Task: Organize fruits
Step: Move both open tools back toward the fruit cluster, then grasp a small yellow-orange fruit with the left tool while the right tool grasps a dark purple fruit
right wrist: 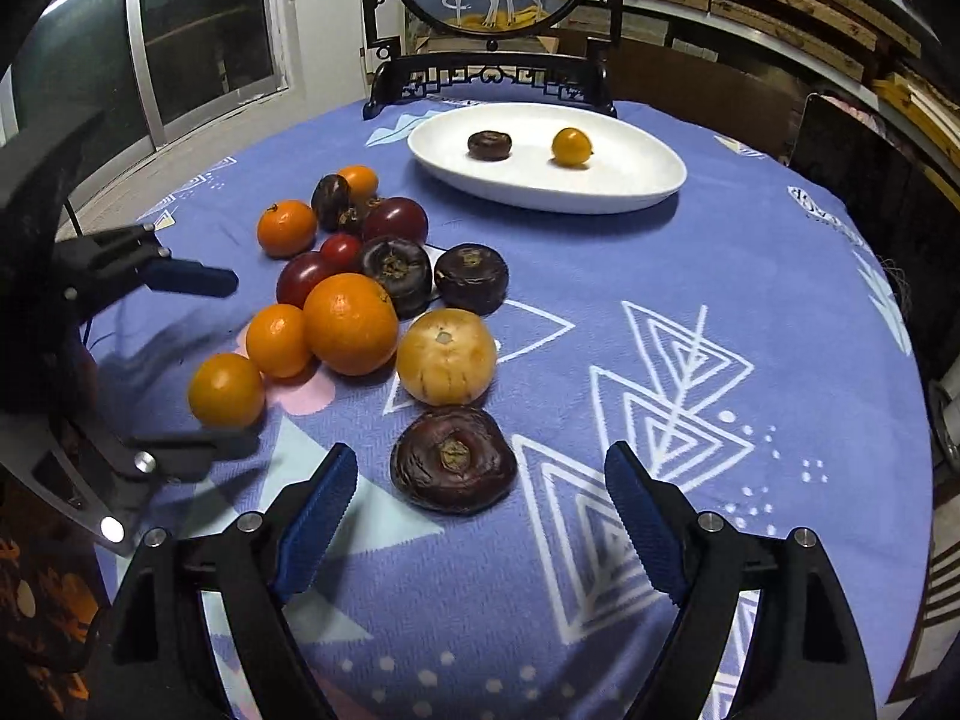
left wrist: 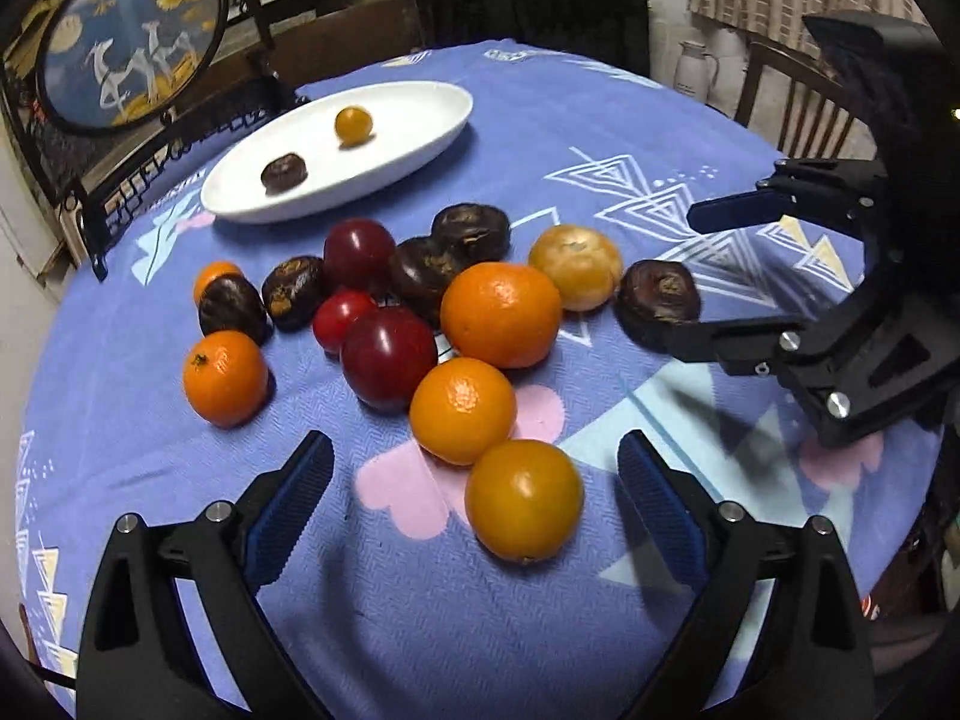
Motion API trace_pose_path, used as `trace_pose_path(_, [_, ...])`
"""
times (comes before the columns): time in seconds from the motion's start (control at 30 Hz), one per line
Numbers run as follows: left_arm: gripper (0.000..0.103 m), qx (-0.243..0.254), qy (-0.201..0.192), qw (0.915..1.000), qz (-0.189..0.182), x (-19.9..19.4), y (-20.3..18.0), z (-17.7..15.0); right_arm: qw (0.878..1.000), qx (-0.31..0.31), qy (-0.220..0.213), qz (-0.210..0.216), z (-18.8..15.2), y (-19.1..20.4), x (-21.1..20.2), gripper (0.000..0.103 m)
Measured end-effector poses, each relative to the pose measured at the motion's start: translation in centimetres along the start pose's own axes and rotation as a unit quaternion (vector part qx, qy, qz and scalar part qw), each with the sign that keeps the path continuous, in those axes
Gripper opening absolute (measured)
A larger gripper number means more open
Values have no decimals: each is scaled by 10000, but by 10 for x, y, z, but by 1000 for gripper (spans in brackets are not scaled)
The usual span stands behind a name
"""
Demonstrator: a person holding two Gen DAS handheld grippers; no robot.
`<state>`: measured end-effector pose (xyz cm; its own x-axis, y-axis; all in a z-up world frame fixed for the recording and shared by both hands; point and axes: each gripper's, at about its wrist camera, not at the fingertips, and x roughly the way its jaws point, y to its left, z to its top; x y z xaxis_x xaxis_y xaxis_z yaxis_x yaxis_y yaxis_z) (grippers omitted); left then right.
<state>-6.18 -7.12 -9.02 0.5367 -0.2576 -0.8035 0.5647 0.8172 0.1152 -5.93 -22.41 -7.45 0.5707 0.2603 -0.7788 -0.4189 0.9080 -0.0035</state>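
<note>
Blue patterned cloth covers the bench [right wrist: 750,276]. White oval plate [right wrist: 630,186], upper centre, holds two small fruits. Large orange [right wrist: 351,324], centre-left in the heap: firm, smooth, likely to roll; take across its widest girth. Dark flattened fruit [right wrist: 453,459], lower centre: probably soft-skinned; grip its sides lightly. Right gripper [right wrist: 480,510] fingers spread, empty, just short of it. Left gripper [left wrist: 477,501] fingers spread around a yellow-orange fruit [left wrist: 523,499], not touching.
</note>
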Motion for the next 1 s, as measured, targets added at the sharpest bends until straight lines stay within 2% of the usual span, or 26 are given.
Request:
trace_pose_path(0.2, [93, -57, -4, 10000, -81, 4, -1, 3, 9998, -61, 157, 70, 6, 7, 12, 85])
trace_pose_path(0.27, [87, -22, 15, 9999, -103, 6, -3, 4, 9996, -87, 239, 82, 6, 9, 16, 81])
trace_pose_path(0.33, [81, 18, 82, 9999, -117, 9, -5, 3, 9993, -114, 354, 88, 5, 10, 20, 68])
trace_pose_path(0.37, [74, 24, 114, 9998, -133, 11, -6, 2, 9993, -142, 349, 64, 5, 11, 20, 67])
trace_pose_path(0.4, [68, 10, 134, 9997, -187, 12, -6, 1, 9993, -156, 344, 75, 5, 12, 19, 61])
trace_pose_path(0.43, [64, -24, 124, 9996, -245, 11, -5, 1, 9993, -165, 331, 62, 5, 12, 19, 48])
trace_pose_path(0.47, [55, -65, 118, 9996, -241, 11, -4, 1, 9993, -151, 327, 39, 5, 11, 17, 45])
trace_pose_path(0.73, [47, 73, -16, 9995, -295, -4, -5, -5, 9995, -165, 278, 0, 2, 14, 8, 45])
trace_pose_path(0.83, [33, 26, -90, 9994, -333, -14, 2, -3, 9996, -185, 234, 18, 4, 15, 2, 45])
trace_pose_path(1.0, [28, -177, -170, 9995, -182, -23, 21, 4, 9998, -184, 104, 71, 12, 15, -7, 45])
